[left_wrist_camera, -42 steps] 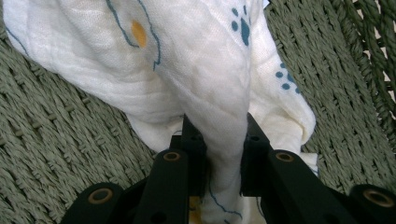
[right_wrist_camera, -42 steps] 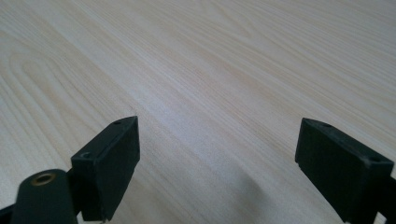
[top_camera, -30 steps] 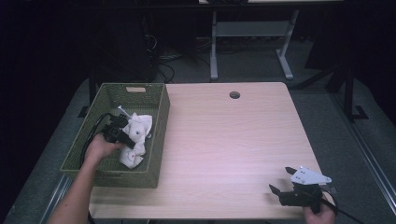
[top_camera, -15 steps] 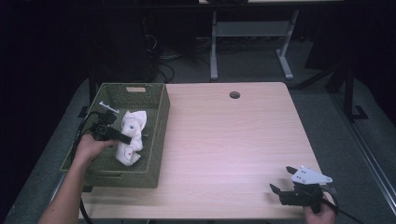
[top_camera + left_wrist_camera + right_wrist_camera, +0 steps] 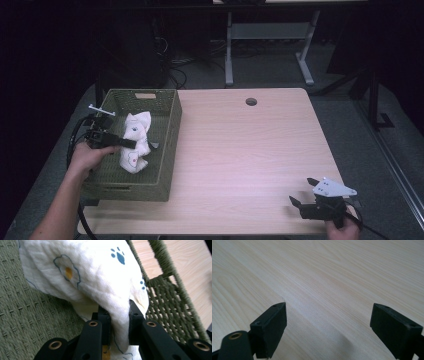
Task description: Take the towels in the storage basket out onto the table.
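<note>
No brand or readable text anywhere; the only markings are prints on the cloth (image 5: 95,272): dark blue paw prints and a flower outline w/ a yellow centre, seen up close in the left gripper view. In the high view those are showing just as small dots on the white cloth (image 5: 136,141).

The left gripper (image 5: 119,322) is pinching a fold of the cloth between its jaws, jaws nearly together w/ the fabric squeezed in the gap. The high view is showing the left gripper (image 5: 131,144) reaching in over the left wall of the basket (image 5: 167,150), the person's left hand (image 5: 90,155) gripping it from outside the rim.

The basket, green woven, is sitting at the table's (image 5: 250,150) left edge, a cutout handle in its far wall. The cloth is the only thing in it, bunched up near the middle and rising off the floor. The left gripper view is showing the weave (image 5: 172,302) just beside the cloth, pale tabletop (image 5: 187,262) beyond.

The right gripper (image 5: 306,192) is resting near the table's front right corner, well apart from the basket, right hand (image 5: 342,229) behind it. In the right gripper view its jaws are standing wide apart w/ nothing between, the right gripper (image 5: 328,322) over bare wood grain (image 5: 324,272).
</note>
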Demonstrator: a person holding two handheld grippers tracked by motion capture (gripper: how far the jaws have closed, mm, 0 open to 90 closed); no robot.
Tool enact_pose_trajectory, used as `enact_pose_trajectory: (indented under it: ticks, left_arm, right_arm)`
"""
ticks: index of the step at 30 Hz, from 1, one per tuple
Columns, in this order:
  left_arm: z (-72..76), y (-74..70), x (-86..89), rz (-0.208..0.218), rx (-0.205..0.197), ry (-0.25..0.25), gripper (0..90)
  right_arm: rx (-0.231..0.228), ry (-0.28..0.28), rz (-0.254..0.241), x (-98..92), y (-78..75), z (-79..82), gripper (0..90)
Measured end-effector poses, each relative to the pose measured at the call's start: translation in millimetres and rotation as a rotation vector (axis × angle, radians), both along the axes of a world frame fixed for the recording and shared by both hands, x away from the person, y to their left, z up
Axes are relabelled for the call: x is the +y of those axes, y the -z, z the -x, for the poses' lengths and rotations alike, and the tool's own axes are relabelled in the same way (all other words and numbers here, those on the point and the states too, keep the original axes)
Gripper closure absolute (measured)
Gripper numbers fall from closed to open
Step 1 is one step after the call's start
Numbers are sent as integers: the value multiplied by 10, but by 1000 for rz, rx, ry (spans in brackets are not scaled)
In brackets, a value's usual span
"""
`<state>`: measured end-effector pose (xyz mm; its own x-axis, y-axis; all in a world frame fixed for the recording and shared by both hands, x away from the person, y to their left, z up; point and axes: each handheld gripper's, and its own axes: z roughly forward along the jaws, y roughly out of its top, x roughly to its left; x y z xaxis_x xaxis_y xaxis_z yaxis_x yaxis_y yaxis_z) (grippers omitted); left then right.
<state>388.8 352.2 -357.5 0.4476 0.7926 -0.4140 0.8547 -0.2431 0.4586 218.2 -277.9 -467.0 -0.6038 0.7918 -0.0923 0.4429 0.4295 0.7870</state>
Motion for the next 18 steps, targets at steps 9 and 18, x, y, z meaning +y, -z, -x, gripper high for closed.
enact_pose_trajectory:
  ticks: [9,18]
  left_arm:
    - [55,-195,-14,89,-46,12,776]
    - [72,-353,-25,139,-72,27,776]
  right_arm:
    - [0,3,-1,-8,-5,1,135]
    - [-6,3,0,-24,-13,4,135]
